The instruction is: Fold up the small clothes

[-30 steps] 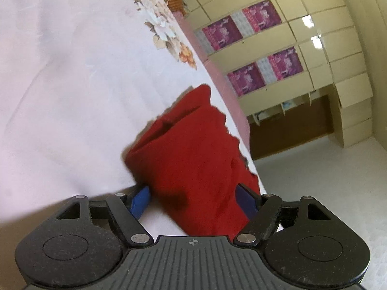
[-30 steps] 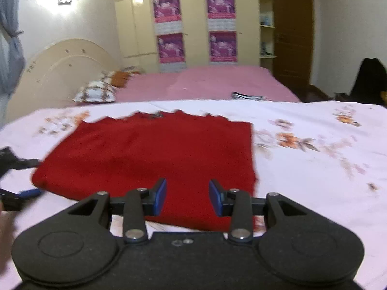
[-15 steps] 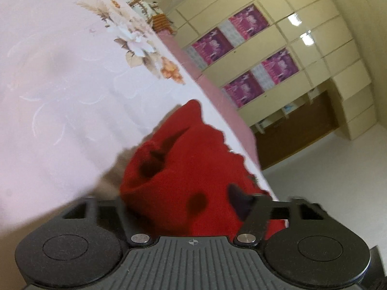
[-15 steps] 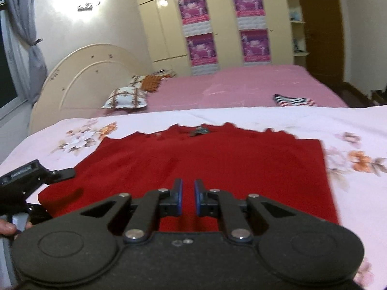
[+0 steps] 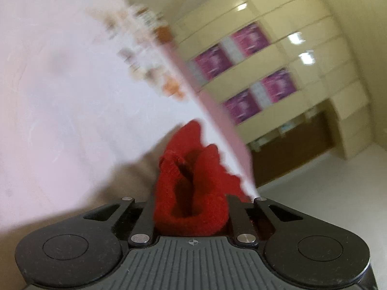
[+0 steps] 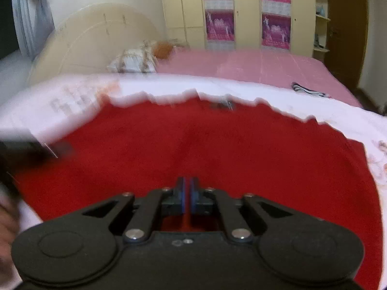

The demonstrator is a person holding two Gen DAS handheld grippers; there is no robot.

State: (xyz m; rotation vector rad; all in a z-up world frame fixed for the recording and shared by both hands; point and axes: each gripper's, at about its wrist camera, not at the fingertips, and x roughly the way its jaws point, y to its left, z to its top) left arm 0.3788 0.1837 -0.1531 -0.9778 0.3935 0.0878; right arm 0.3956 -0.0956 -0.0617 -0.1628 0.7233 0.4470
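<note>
Red cloth (image 6: 217, 149) lies mostly flat past both tools; left tool (image 5: 191, 207) and right tool (image 6: 187, 193) each pinch its edge, folding barely begun.

No text, label, brand or number can be read in either view. The purple posters (image 6: 275, 30) on the far cupboard doors are too blurred to show any lettering, and the small crosshair mark (image 5: 192, 242) on the left hand-held gripper's body carries no writing.
</note>
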